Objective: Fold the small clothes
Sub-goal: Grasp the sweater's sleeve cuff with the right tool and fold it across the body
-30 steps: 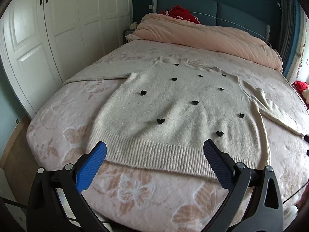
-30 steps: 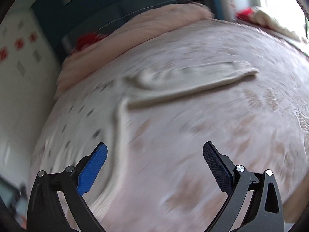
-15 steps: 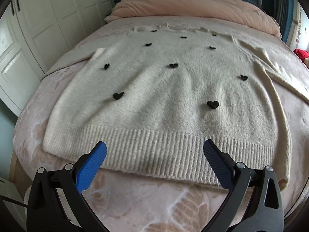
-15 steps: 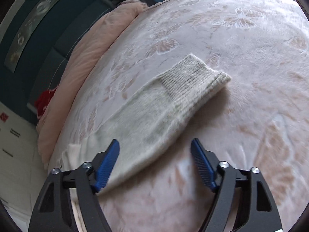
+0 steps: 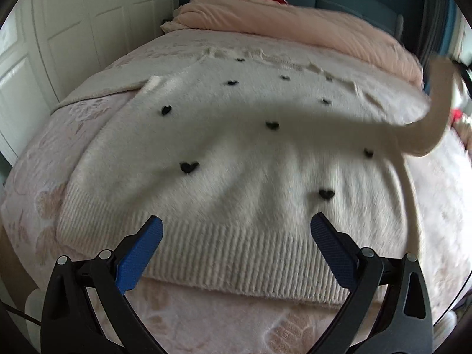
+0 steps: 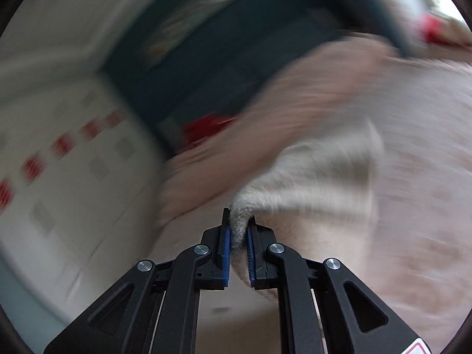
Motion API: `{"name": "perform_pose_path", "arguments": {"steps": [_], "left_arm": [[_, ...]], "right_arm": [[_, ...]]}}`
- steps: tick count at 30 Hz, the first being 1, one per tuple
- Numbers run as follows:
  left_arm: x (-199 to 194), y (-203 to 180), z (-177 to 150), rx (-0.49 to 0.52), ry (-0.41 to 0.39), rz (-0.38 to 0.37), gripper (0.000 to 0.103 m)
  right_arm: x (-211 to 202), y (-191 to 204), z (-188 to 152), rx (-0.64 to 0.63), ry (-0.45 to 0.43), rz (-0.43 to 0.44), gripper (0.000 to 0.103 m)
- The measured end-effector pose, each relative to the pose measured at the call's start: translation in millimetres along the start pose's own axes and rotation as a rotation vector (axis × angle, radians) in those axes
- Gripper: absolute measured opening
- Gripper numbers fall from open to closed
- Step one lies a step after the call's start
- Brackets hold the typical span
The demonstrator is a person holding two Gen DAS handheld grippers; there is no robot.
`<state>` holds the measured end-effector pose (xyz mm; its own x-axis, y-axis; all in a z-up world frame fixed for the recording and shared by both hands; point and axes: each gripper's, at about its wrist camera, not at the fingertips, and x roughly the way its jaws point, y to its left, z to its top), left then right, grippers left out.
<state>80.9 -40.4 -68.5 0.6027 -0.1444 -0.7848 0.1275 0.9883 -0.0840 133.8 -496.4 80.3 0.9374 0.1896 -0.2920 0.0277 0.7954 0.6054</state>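
Now sleeve (image 6: 309, 177) pinched between closing jaws.

Cream sweater (image 5: 250, 159) with black hearts (image 5: 189, 166).

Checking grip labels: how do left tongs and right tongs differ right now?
Left tongs are spread wide with nothing between them; right tongs are closing, pinching the sweater's sleeve cuff. Left hovers over the flat hem; right has its sleeve lifted. Both have blue pads.
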Motion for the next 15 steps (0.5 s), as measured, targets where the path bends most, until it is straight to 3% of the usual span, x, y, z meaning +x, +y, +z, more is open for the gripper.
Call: {"name": "perform_pose_path", "arguments": {"steps": [3, 4, 7, 9, 10, 15], "left_arm": [[-4, 16, 9, -0.057, -0.009, -0.023, 0.098], [-5, 21, 12, -0.074, -0.010, -0.029, 0.098], [-5, 42, 30, -0.125, -0.005, -0.057, 0.098], [-3, 55, 44, -0.157, -0.011, -0.092, 0.098], [0, 62, 55, -0.175, -0.013, -0.118, 0.098], [40, 61, 114, -0.204, -0.014, -0.190, 0.098]], "right_arm": [[79, 101, -36, -0.161, 0.162, 0.148, 0.024], [98, 118, -47, -0.202, 0.214, 0.161, 0.040], [137, 152, -95, -0.319, 0.321, 0.101, 0.044], [124, 142, -111, -0.324, 0.317, 0.065, 0.049], [114, 132, -116, -0.317, 0.310, 0.031, 0.057], [65, 45, -148, -0.349, 0.351, -0.321, 0.060]]}}
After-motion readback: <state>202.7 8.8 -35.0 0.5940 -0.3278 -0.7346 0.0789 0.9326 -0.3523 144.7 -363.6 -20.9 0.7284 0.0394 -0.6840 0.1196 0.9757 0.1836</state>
